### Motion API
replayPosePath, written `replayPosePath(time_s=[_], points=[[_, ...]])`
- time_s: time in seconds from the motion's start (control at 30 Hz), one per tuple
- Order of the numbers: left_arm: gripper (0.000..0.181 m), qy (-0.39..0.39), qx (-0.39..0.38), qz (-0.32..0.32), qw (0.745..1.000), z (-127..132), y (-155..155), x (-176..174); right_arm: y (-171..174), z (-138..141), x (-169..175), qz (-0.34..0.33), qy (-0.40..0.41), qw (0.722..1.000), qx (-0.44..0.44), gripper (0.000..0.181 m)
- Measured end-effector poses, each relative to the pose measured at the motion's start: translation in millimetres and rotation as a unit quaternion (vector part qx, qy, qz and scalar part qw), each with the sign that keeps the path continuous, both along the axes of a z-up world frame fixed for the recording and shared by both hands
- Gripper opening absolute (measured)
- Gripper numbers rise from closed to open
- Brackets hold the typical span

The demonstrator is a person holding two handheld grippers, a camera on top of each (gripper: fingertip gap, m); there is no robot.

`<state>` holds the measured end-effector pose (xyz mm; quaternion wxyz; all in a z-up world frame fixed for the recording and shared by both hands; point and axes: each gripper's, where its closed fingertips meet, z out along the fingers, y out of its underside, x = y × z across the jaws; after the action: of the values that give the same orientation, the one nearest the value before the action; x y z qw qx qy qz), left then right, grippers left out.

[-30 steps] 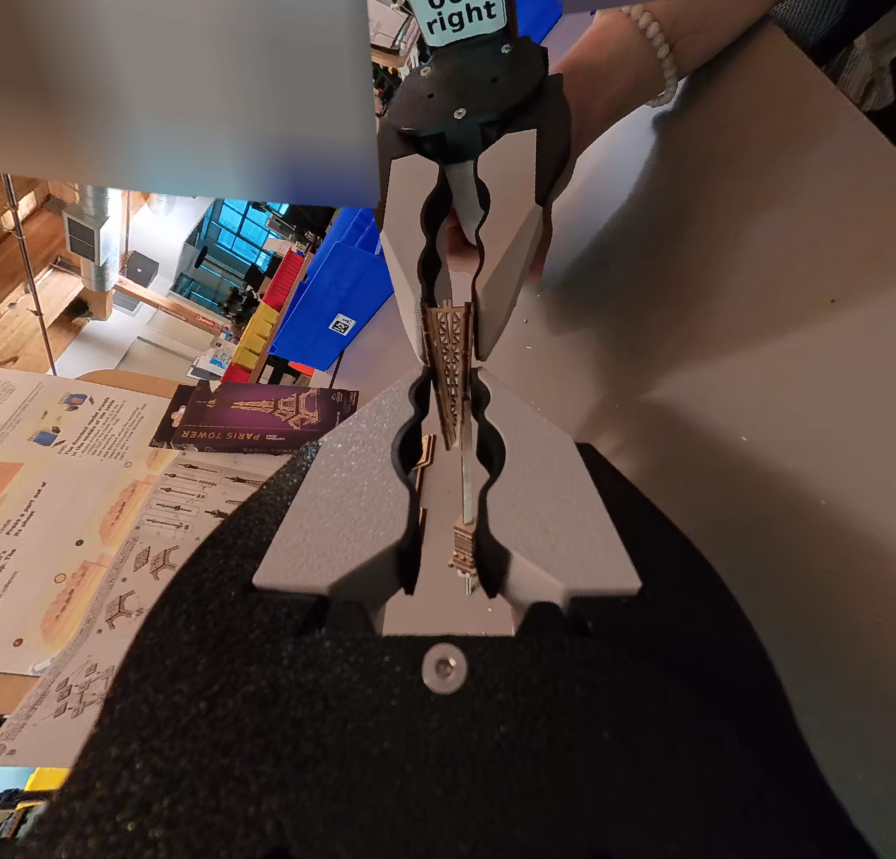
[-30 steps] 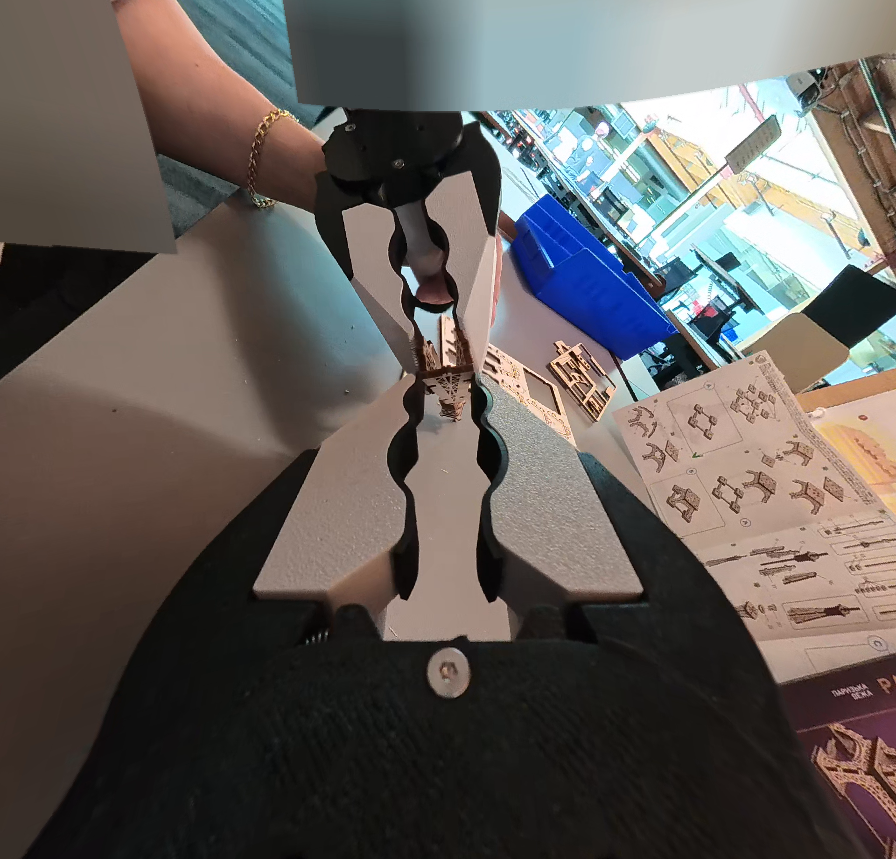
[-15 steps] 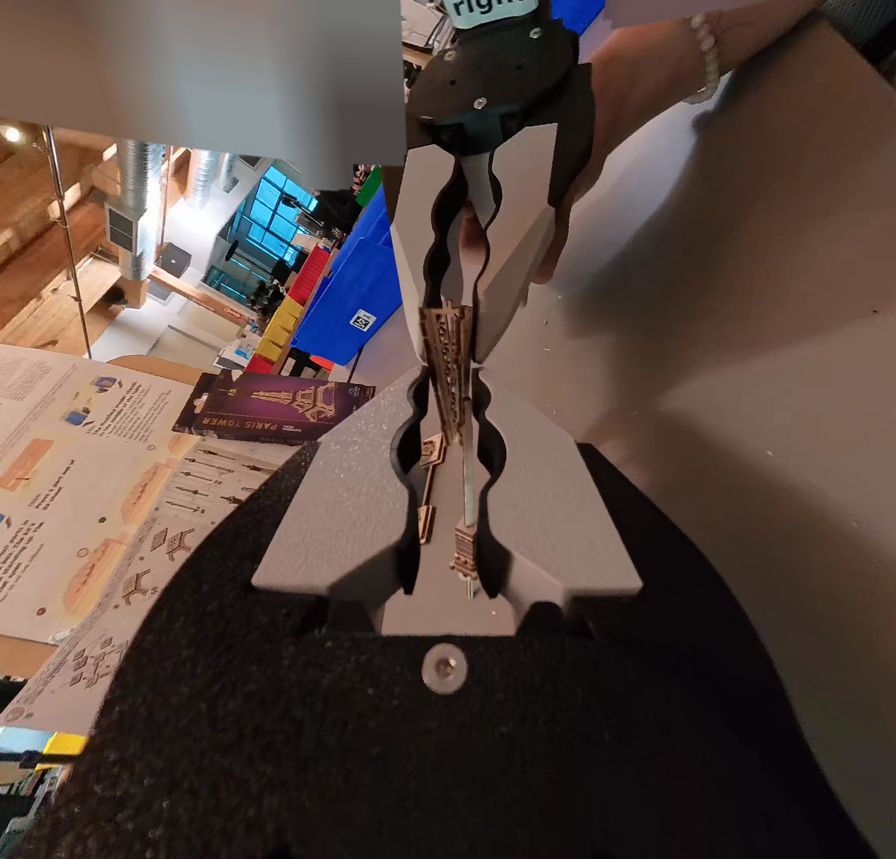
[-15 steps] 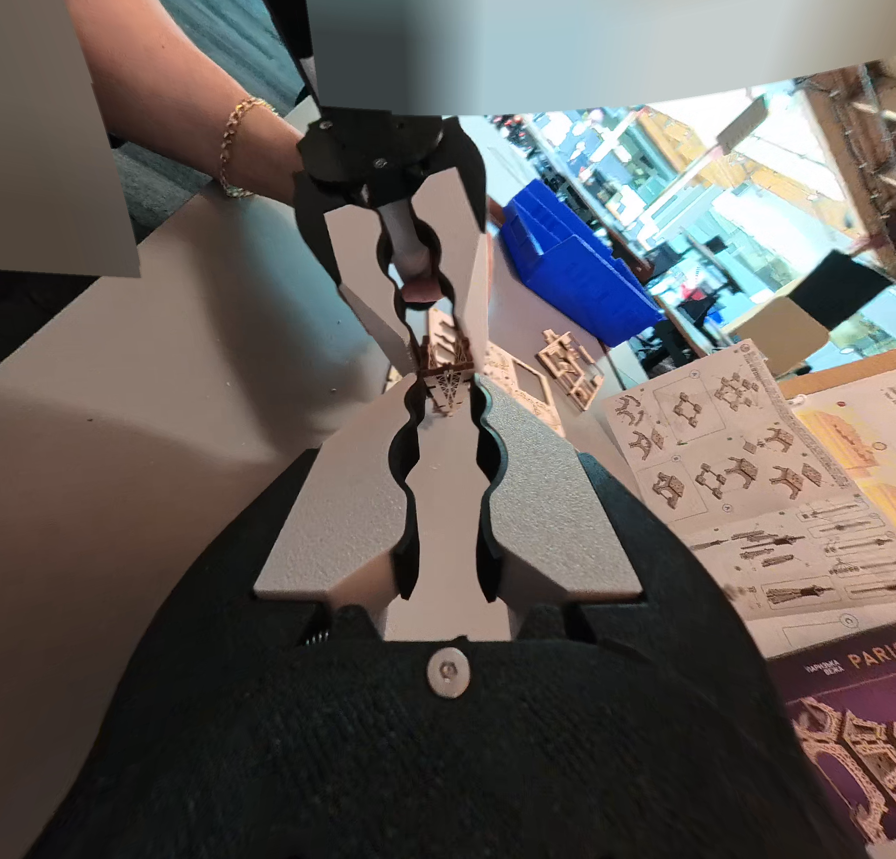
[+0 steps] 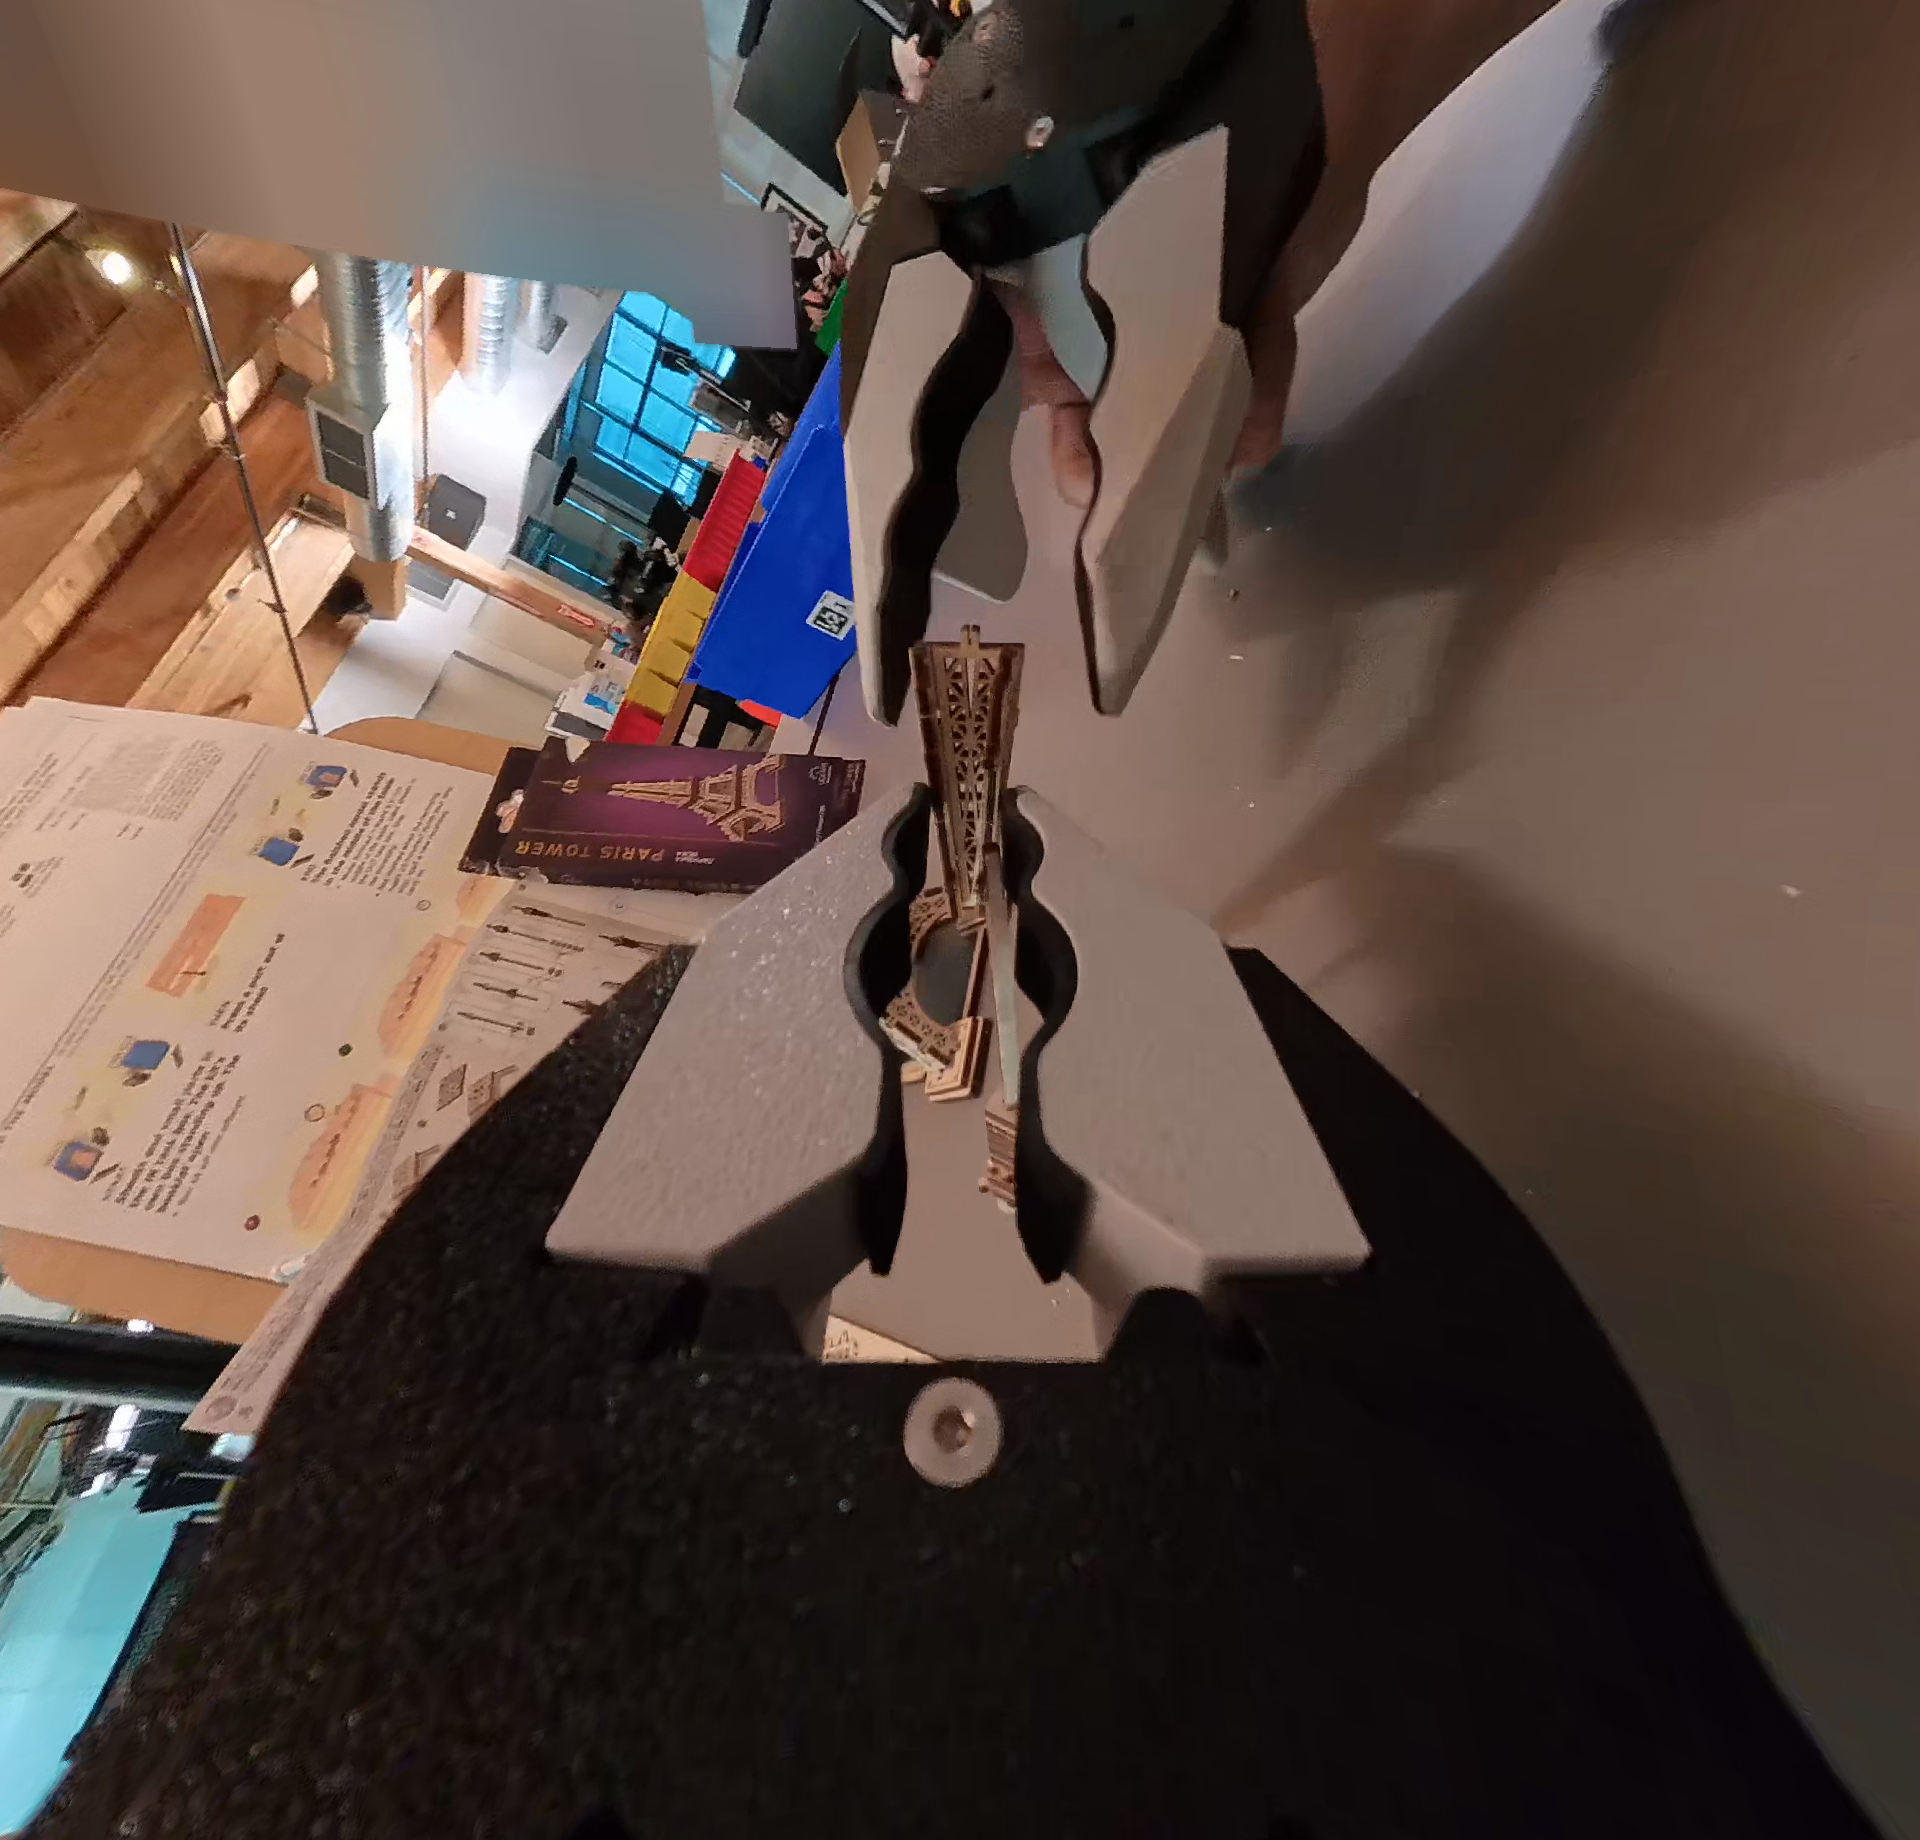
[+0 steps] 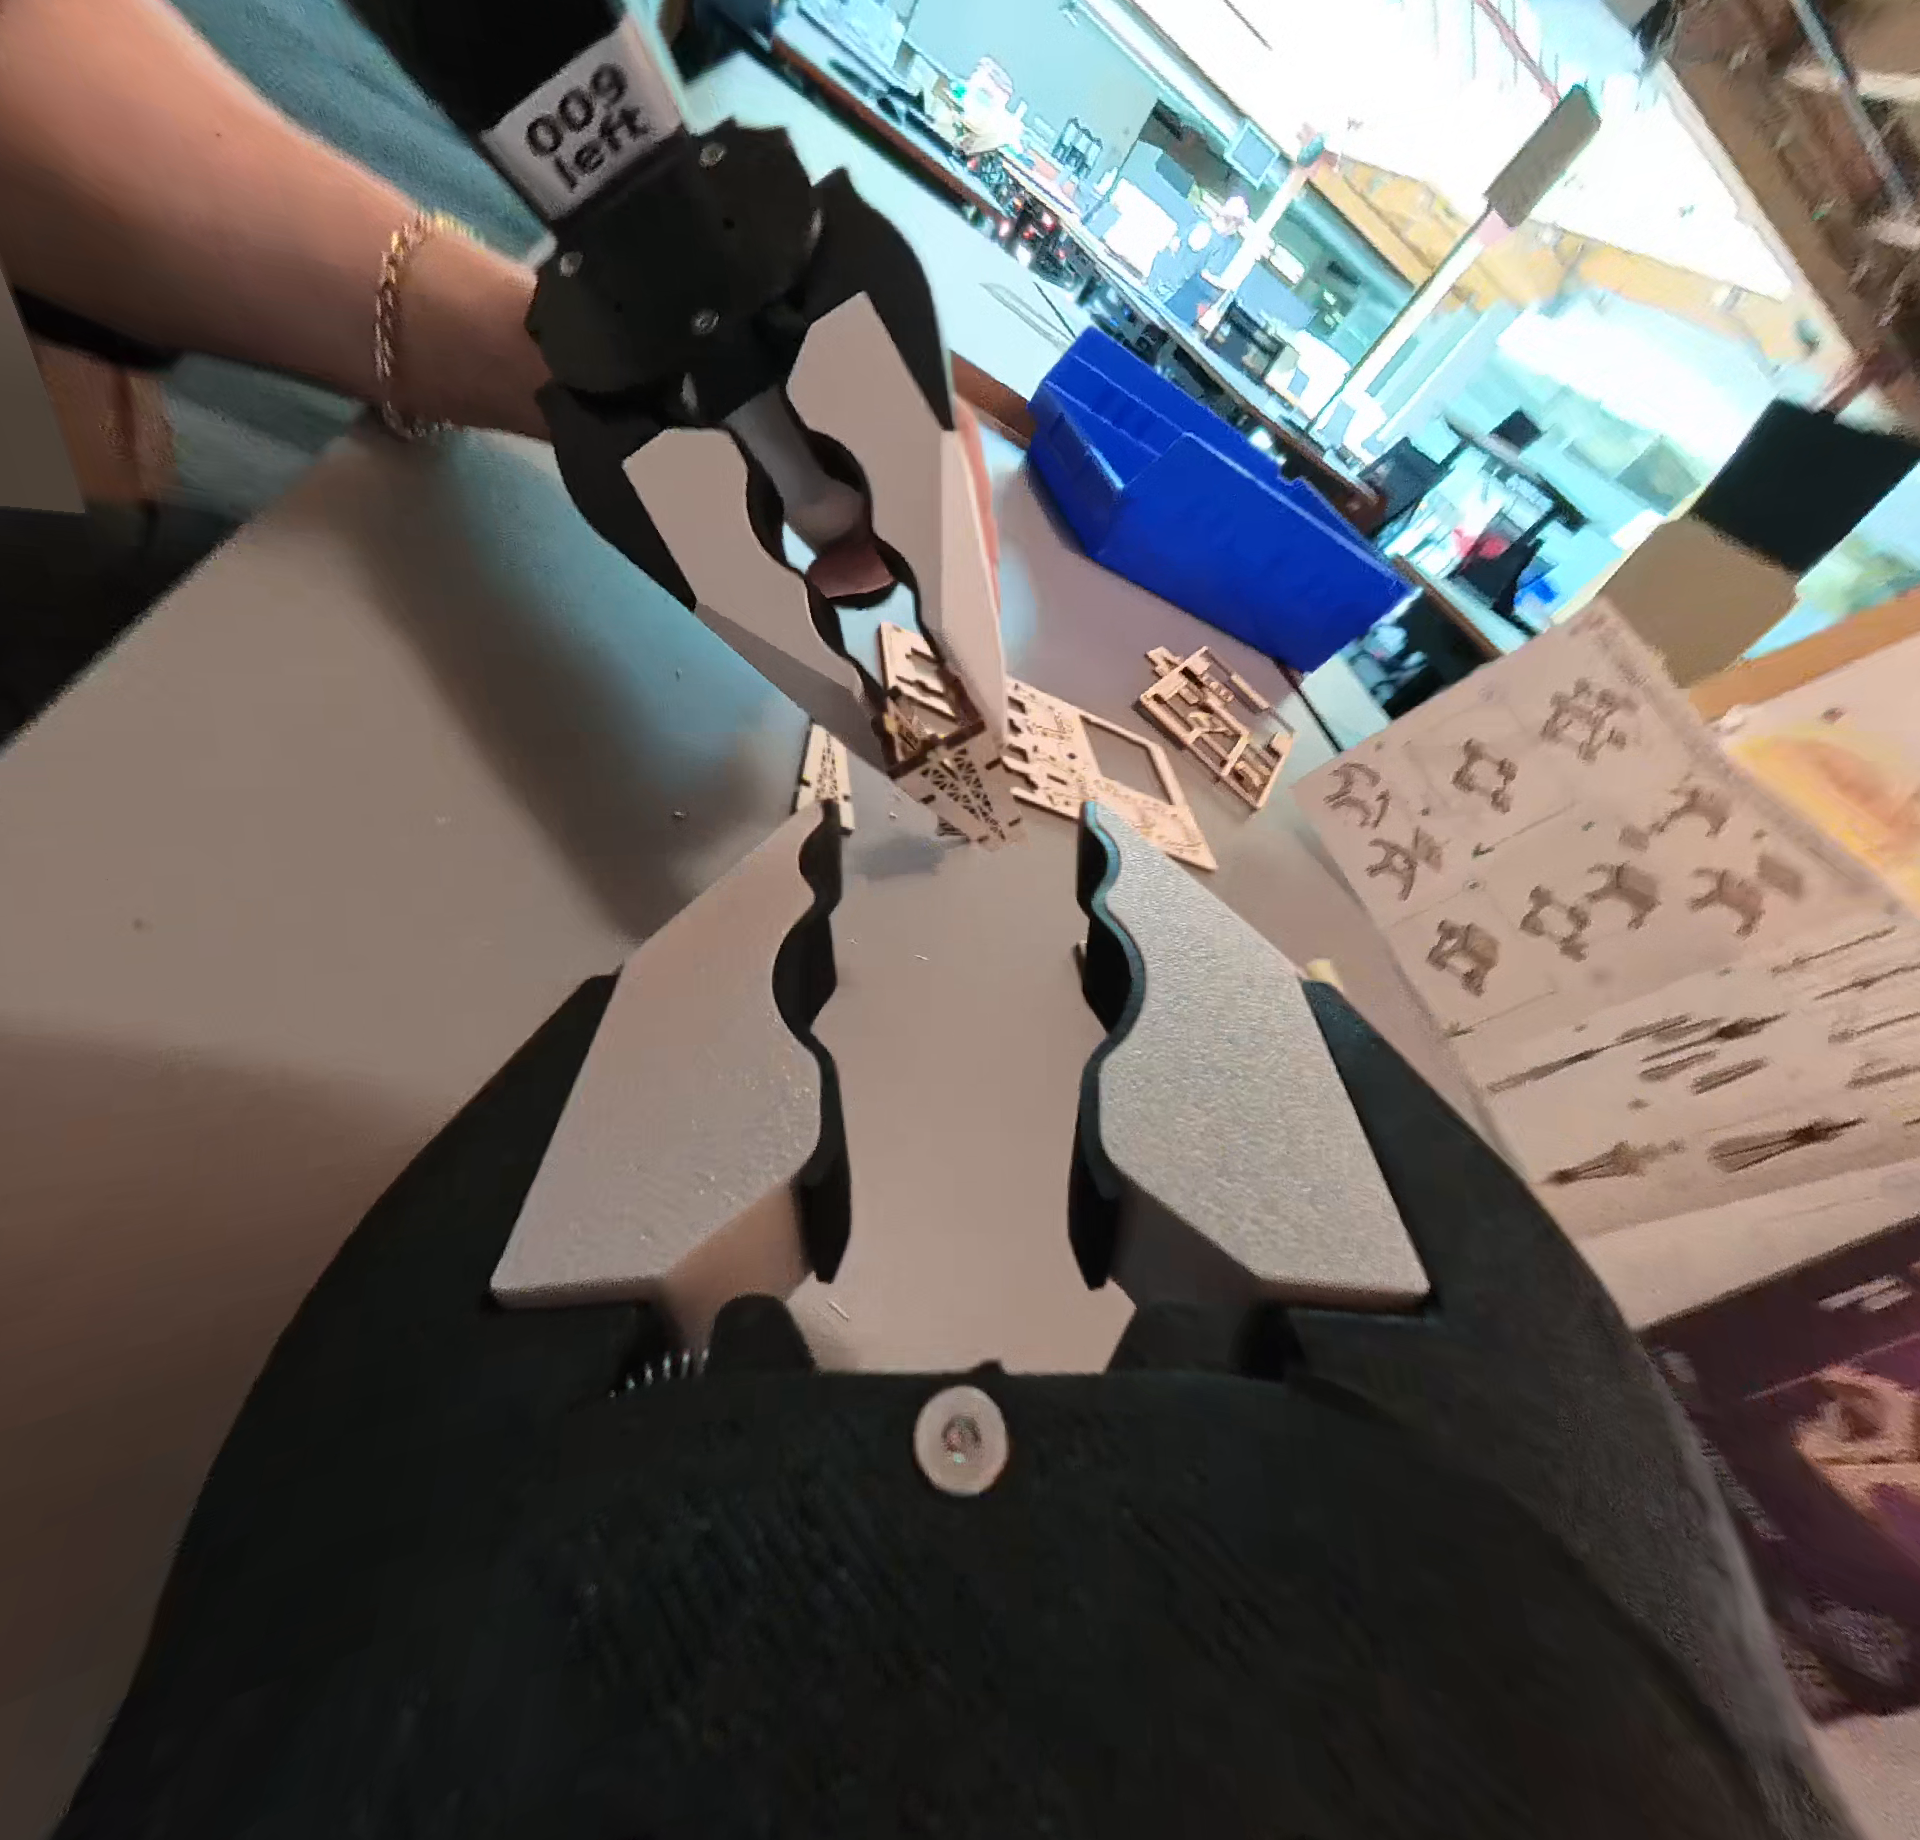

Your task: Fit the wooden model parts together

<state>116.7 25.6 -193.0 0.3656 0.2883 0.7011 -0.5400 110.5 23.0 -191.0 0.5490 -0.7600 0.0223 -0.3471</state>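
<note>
1. Landmark: wooden tower section (image 5: 966,751), a tapered lattice piece. Its long axis runs along the fingers of the left hand-held gripper (image 5: 961,824), and its broad end projects past their tips.
2. Left hand-held gripper: closed down on the tower section. In the right wrist view the same tool (image 6: 930,725) clamps the piece tilted above the worktop (image 6: 312,751). A second wooden arch part (image 5: 940,1047) sits between the fingers behind the section; whether it is joined to it is hard to tell in this view.
3. Right hand-held gripper (image 6: 956,829): spread wide and holding nothing. From the left wrist view it (image 5: 997,694) stands just beyond the section's broad end, with one fingertip to each side and neither touching.
4. Governing relation: the section lies straight ahead of the right tool, end-on to it and close. The left tool already has it, so any further fitting likely needs the right tool to fetch a piece.
5. Loose stock: cut-out part sheets (image 6: 1091,751) lie on the worktop behind the section, with an instruction sheet (image 6: 1558,876) to its right.
</note>
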Motion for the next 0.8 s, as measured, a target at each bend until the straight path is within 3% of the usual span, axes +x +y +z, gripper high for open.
replayPosePath(time_s=[0.13,0.3,0.43,0.5,0.63,0.8], points=[[0.011,-0.012,-0.009,0.032,0.999,3.3,0.4,9.5,-0.1,14.1,1.2,0.009,0.094,0.991,0.092,0.050],[0.012,-0.154,-0.005,0.154,0.976,17.1,7.5,36.5,-5.7,20.8,20.3,-0.064,0.162,0.972,0.156,0.055],[0.012,-0.261,0.019,0.190,0.946,19.7,5.5,36.4,-4.6,26.8,30.5,-0.124,0.142,0.964,0.188,0.048],[0.012,-0.299,0.019,0.202,0.932,23.2,5.8,35.5,-3.9,29.7,30.1,-0.123,0.143,0.960,0.207,0.044],[0.012,-0.339,0.026,0.225,0.913,25.5,6.0,36.2,0.1,33.7,26.2,-0.110,0.135,0.960,0.217,0.037],[0.012,-0.374,0.016,0.230,0.898,30.5,2.5,28.8,2.4,28.4,30.1,-0.145,0.101,0.967,0.182,0.033]])
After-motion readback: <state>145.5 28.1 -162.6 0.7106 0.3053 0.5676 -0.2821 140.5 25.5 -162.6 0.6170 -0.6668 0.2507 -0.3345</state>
